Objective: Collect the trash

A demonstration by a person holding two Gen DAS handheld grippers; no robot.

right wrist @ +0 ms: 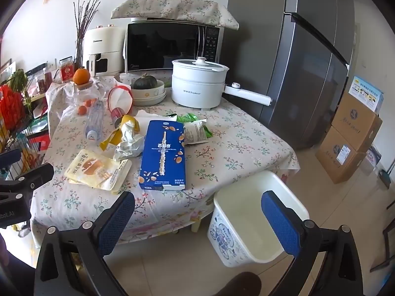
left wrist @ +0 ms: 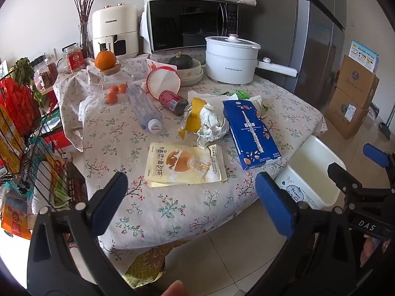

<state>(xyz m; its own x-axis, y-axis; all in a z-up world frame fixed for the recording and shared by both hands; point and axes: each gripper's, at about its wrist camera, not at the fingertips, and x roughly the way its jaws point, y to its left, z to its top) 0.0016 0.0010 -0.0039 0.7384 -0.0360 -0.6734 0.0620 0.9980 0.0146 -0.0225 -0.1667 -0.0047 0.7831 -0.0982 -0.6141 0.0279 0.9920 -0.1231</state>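
Trash lies on the floral table (left wrist: 172,209): a yellow snack pouch (left wrist: 185,164) (right wrist: 98,170), a blue biscuit box (left wrist: 250,133) (right wrist: 164,154), crumpled white and yellow wrappers (left wrist: 205,120) (right wrist: 127,139), a plastic bottle (left wrist: 145,108) (right wrist: 95,122), a red can (left wrist: 172,100) and green packets (right wrist: 195,129). A white trash bin (left wrist: 313,170) (right wrist: 256,217) stands on the floor at the table's right corner and looks empty. My left gripper (left wrist: 190,197) is open and empty, short of the pouch. My right gripper (right wrist: 200,219) is open and empty, above the table's front edge and the bin.
A white electric pot (left wrist: 232,59), microwave (left wrist: 192,24), air fryer (left wrist: 114,33), bowls with a squash (left wrist: 187,67) and oranges (left wrist: 105,60) stand at the back. A wire rack (left wrist: 22,135) is left of the table. A fridge (right wrist: 308,61) and cardboard boxes (right wrist: 350,143) are right.
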